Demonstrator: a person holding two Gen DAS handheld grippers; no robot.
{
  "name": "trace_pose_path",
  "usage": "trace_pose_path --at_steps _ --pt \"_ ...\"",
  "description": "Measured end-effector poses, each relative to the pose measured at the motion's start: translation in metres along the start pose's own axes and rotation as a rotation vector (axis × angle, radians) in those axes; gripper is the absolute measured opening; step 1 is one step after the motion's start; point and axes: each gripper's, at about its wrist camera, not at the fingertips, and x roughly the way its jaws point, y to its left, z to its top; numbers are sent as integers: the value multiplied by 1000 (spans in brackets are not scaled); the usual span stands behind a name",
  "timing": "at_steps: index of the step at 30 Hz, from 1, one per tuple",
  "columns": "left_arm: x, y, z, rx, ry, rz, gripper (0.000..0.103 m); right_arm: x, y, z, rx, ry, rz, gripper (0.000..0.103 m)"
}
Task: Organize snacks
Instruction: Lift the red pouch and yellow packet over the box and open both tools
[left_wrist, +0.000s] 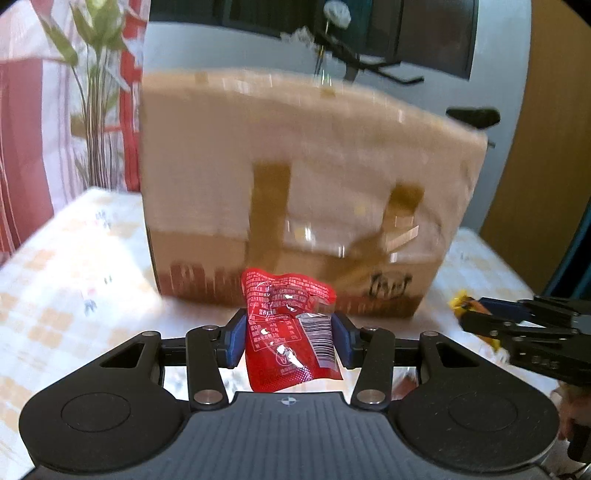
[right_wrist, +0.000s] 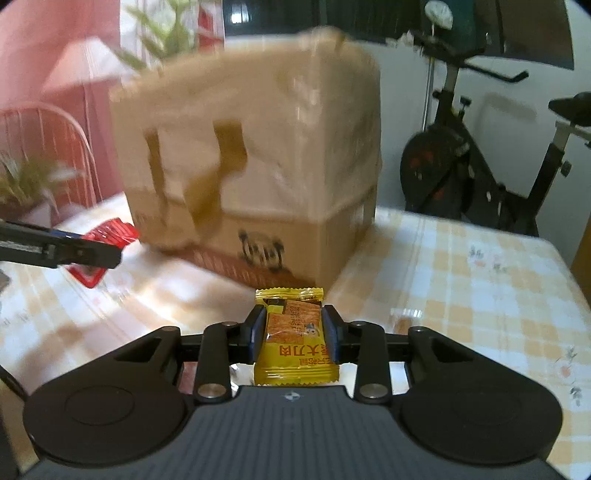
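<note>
Your left gripper (left_wrist: 288, 338) clamps the red packet (left_wrist: 291, 332) between its jaws, long axis pointing ahead toward the box (left_wrist: 295, 177). Your right gripper (right_wrist: 293, 334) likewise pinches the yellow packet (right_wrist: 295, 343), above the bench (right_wrist: 461, 277).

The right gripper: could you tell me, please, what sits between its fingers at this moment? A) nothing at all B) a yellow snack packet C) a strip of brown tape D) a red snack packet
B: in the right wrist view the right gripper has its blue pads pressed on both sides of the yellow snack packet, while the red snack packet is in the left gripper.
</note>
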Motion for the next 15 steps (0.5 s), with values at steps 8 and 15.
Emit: trace_pose_path --at_steps 8,15 --pt "-42 2 66 11 -183 -32 50 -54 12 72 -43 -221 86 35" --pt "-37 -1 126 41 -289 -10 51 -44 25 145 -89 -323 126 35"
